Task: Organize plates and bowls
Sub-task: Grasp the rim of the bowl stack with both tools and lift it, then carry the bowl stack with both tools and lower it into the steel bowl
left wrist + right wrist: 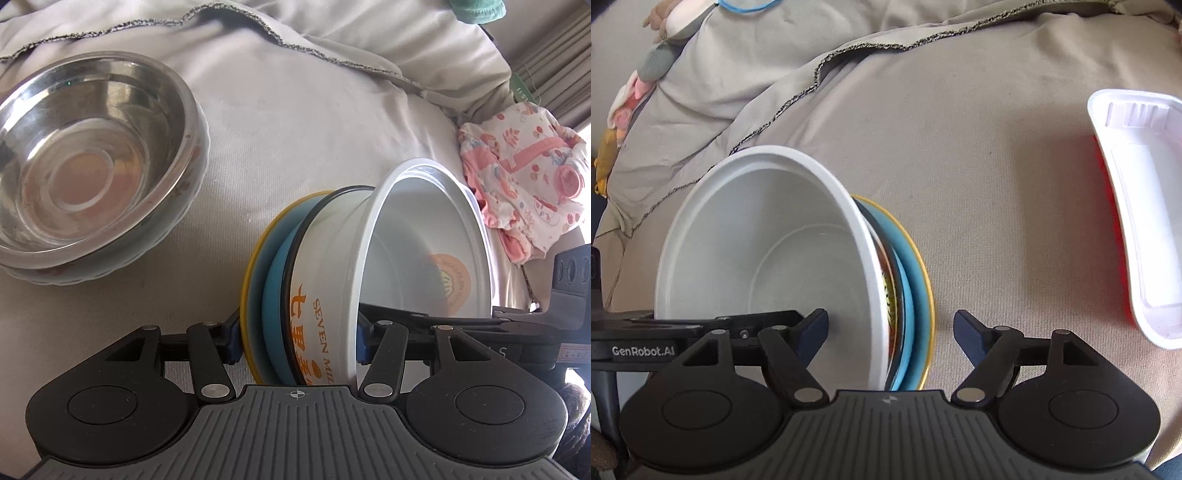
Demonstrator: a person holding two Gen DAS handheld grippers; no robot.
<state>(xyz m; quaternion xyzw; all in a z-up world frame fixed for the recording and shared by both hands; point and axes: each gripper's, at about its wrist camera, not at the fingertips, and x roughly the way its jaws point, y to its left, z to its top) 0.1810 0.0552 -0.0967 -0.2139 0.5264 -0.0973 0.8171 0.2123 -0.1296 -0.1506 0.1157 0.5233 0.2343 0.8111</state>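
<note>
A stack of a white bowl (417, 240) with orange print, a black-rimmed dish and a blue plate with a yellow rim (258, 266) is tilted on its side. My left gripper (295, 338) is shut on the stack, one finger on the yellow rim and one inside the white bowl. In the right wrist view the same white bowl (768, 266) and blue plate (918, 280) sit between my right gripper's (890, 326) fingers. The right jaws are open, the left finger inside the bowl, the right finger apart from the plate.
A steel bowl (88, 162) rests on a flowered plate at the left on the beige bedcover (314, 129). A pink patterned cloth (524, 177) lies at the right. A white foam tray (1141, 206) over something red lies at the right in the right wrist view.
</note>
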